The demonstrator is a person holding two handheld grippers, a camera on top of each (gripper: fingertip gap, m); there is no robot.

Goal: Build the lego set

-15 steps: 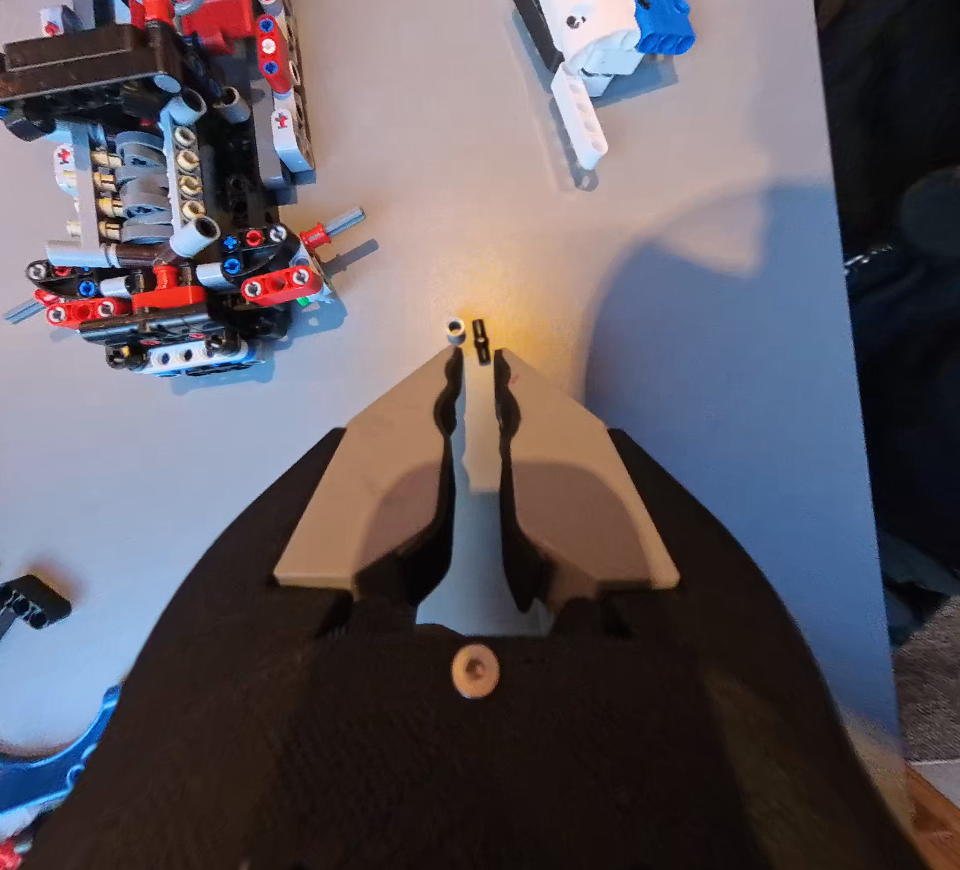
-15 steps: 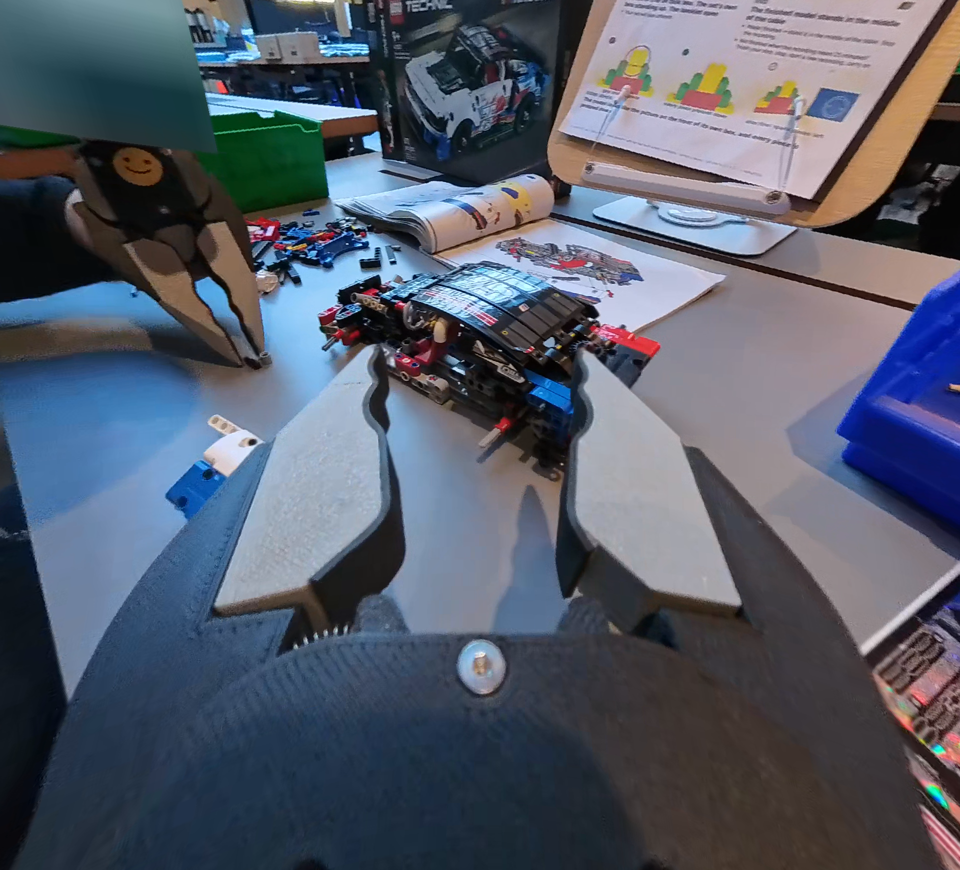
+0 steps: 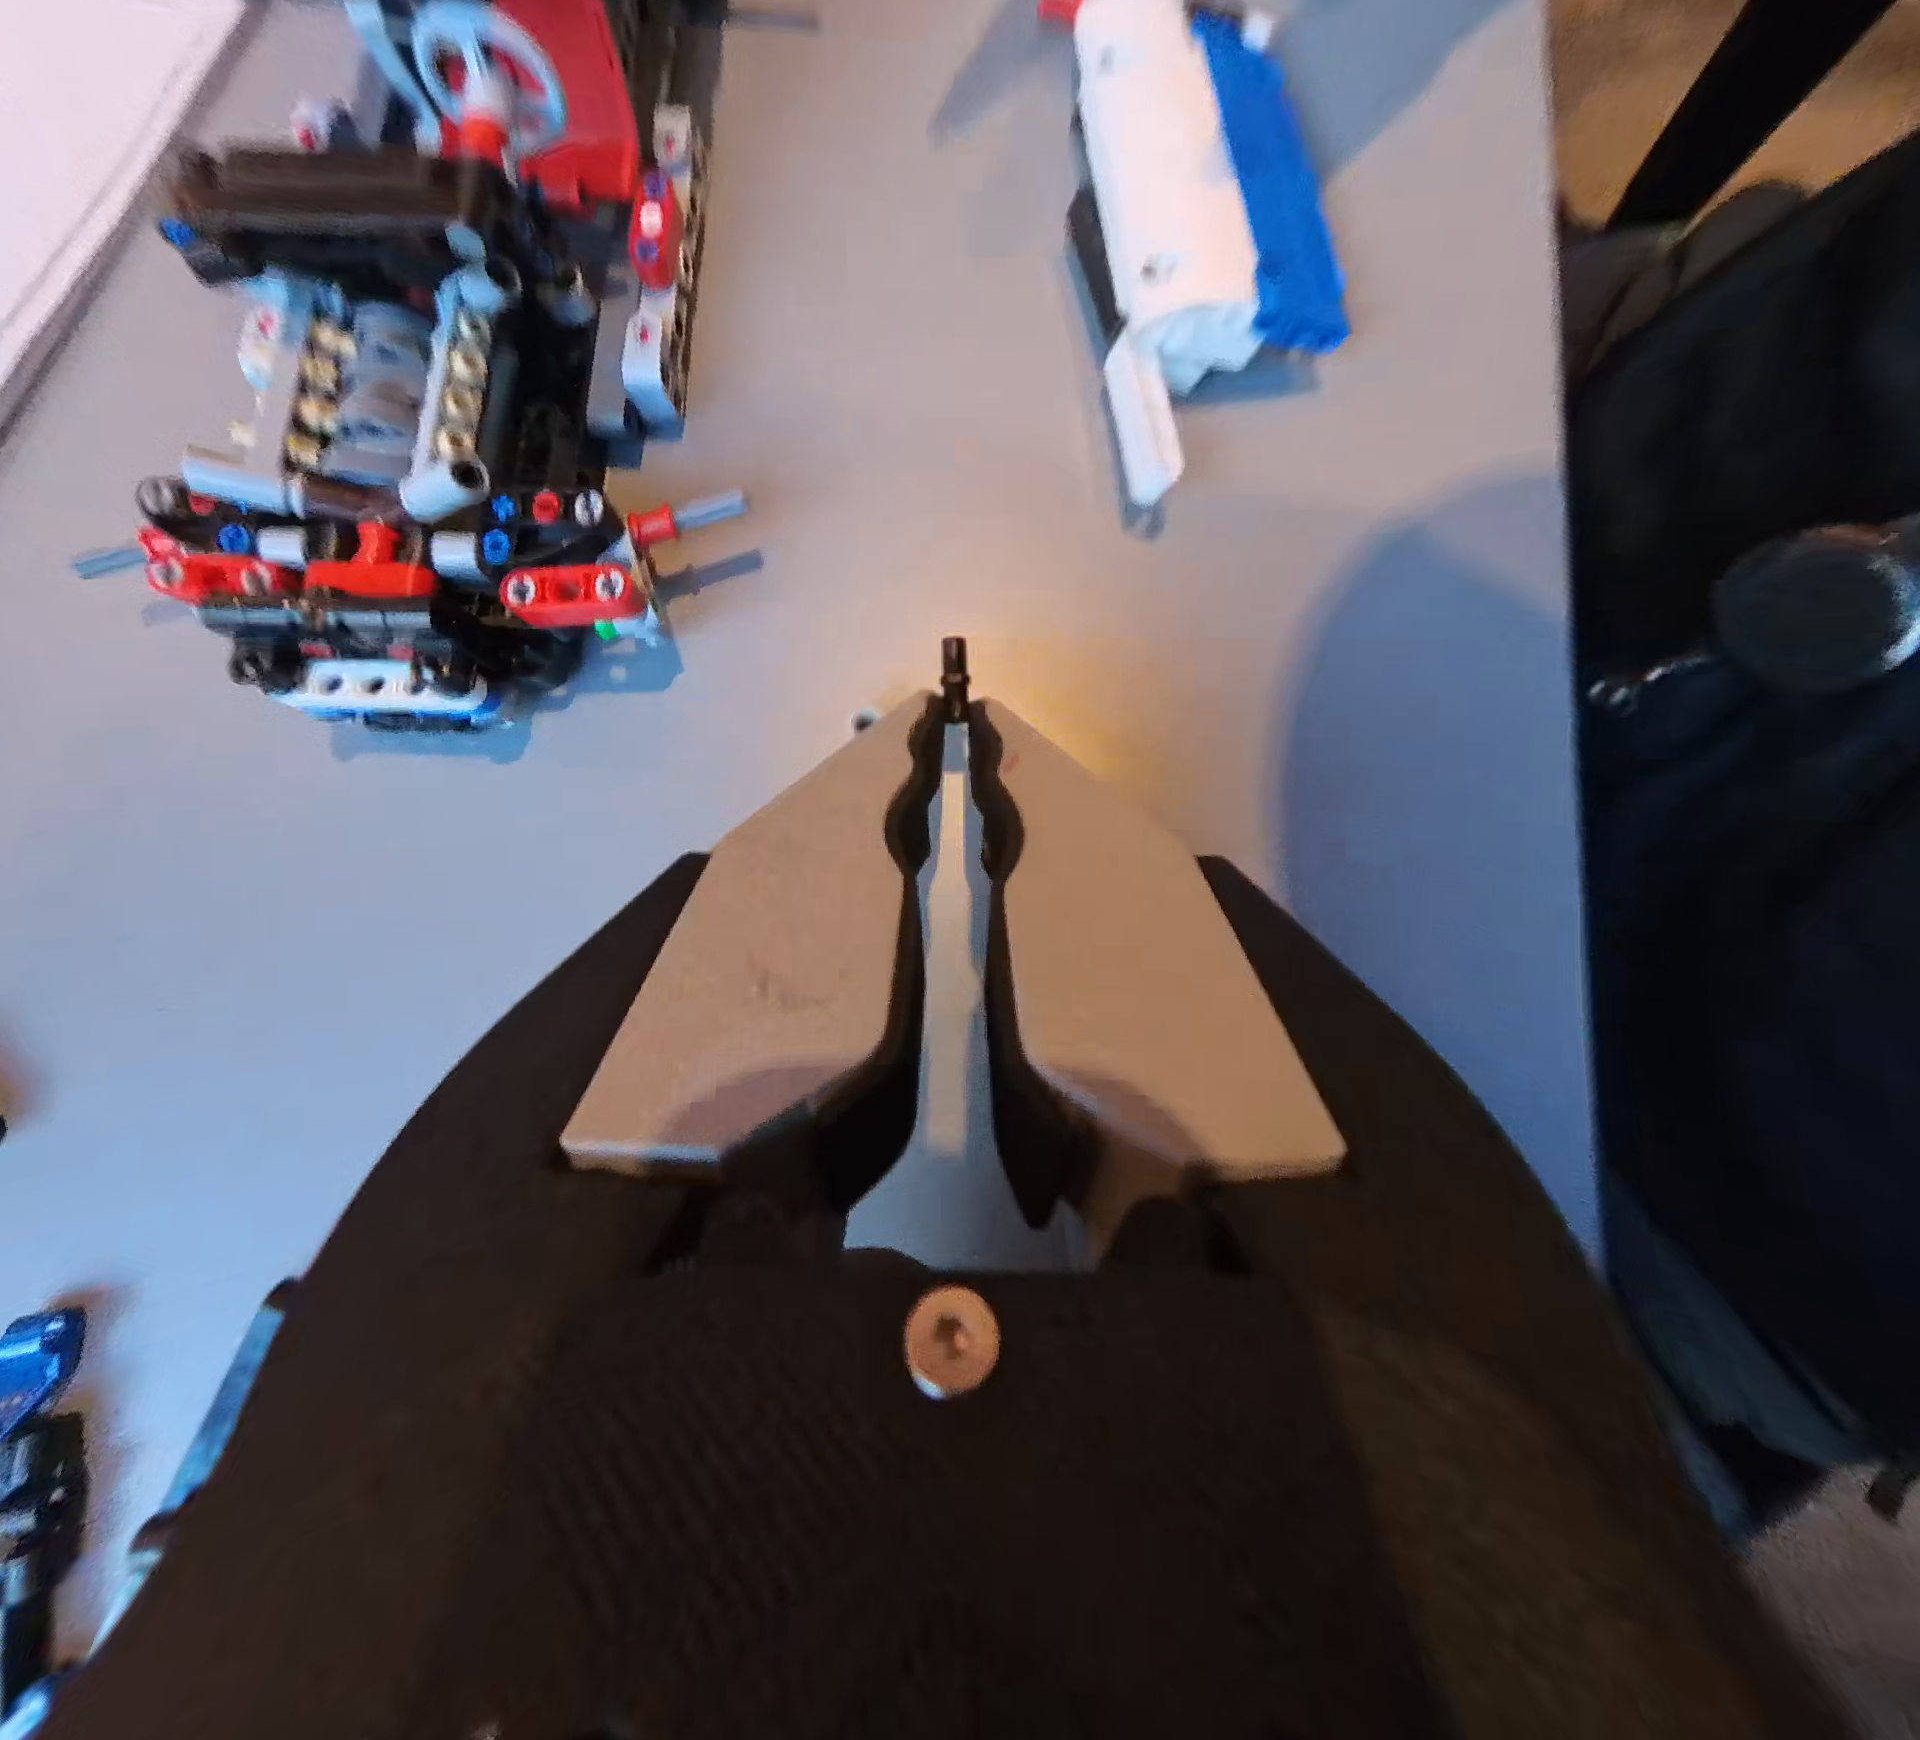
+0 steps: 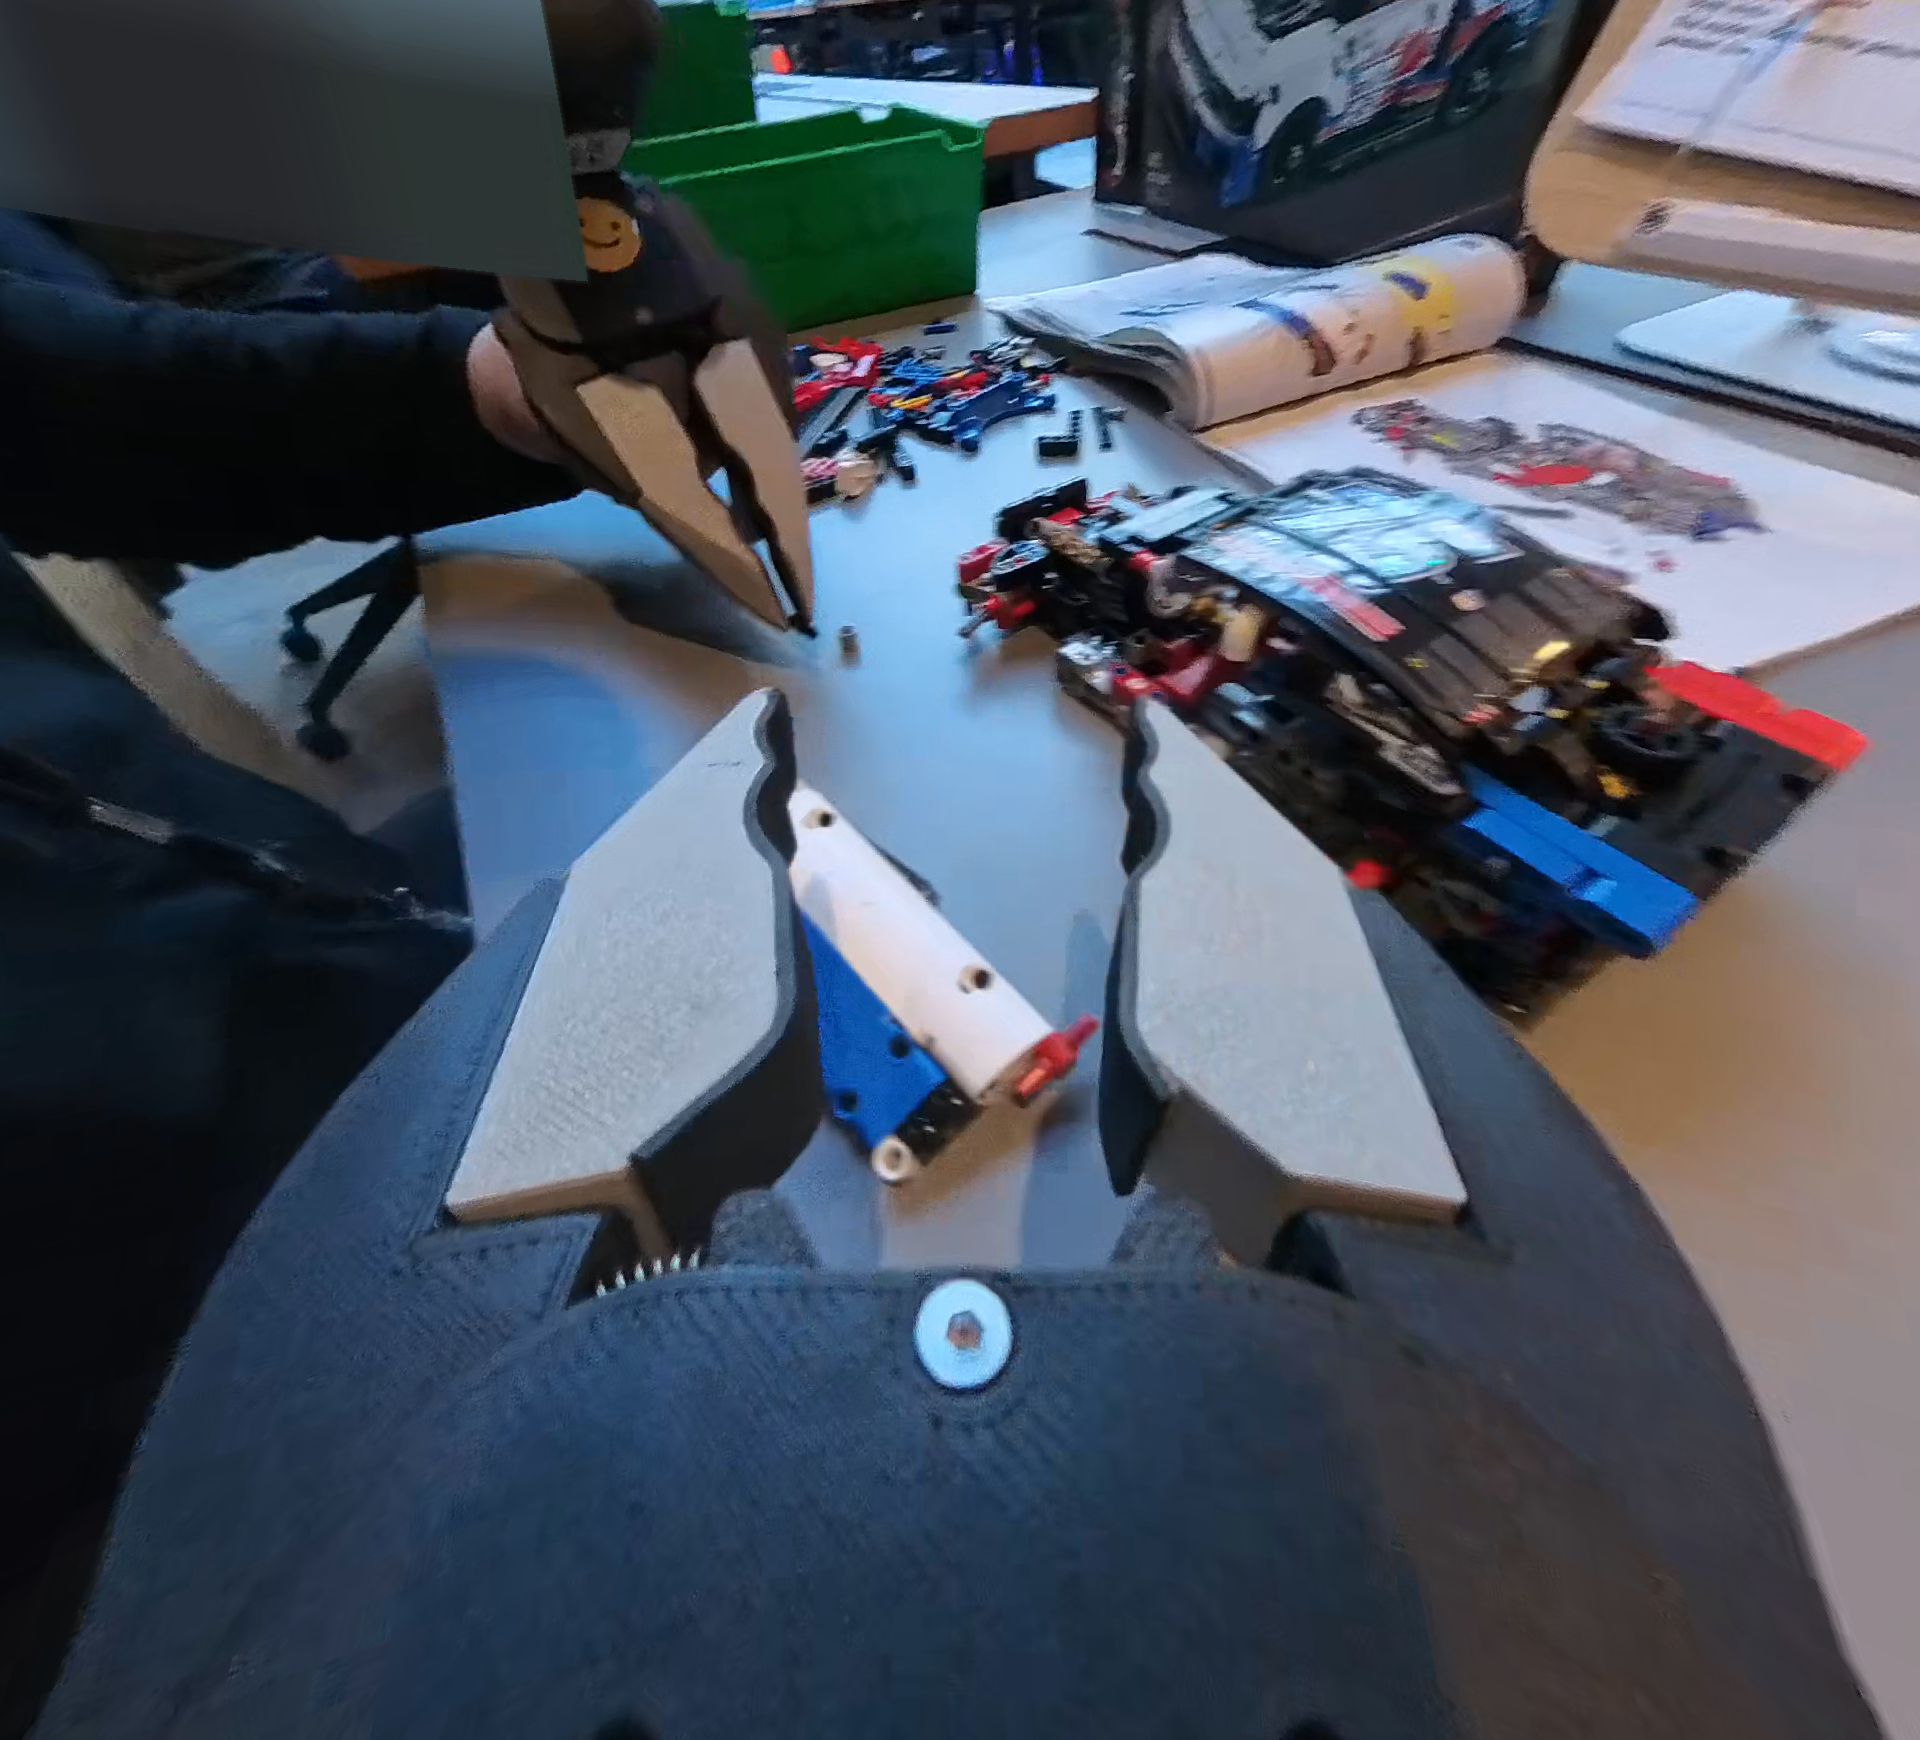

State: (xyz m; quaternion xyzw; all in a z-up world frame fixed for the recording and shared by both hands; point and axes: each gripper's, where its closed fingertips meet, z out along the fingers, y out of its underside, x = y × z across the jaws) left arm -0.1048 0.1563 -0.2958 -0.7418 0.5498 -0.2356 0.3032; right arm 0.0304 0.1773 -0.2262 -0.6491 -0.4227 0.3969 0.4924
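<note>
- Left tool (image 3: 954, 703): the jaws are nearly closed and clamp a small black pin (image 3: 953, 664) at the very tips. The pin projects forward past the tips.
- In the right wrist view the left tool (image 4: 798, 622) points steeply down, tips at or just above the grey counter (image 4: 987, 786); contact with the surface cannot be confirmed.
- A small grey bush (image 4: 849, 643) lies on the counter just beside those tips, apart from them. In the left wrist view only its edge shows past the left finger (image 3: 790, 942).
- Right tool (image 4: 956, 734): the jaws stand wide apart and grip nothing.
- A white-and-blue sub-assembly (image 4: 914, 973) with a red pin at one end lies on the counter in the gap between the right tool's fingers. The left finger (image 4: 665, 952) overlaps its blue side in the view; contact cannot be determined. The right finger is clear of it.
- The partly built car (image 4: 1382, 651), black with red and blue parts, rests on the counter ahead and to the right of the right tool.
- In the left wrist view the car (image 3: 416, 402) is to the left of the held pin and the sub-assembly (image 3: 1195, 184) is ahead to the right, both well apart from the left tool.
- Loose parts (image 4: 935, 391), an open instruction booklet (image 4: 1268, 319) and a green bin (image 4: 831, 204) sit farther back.
</note>
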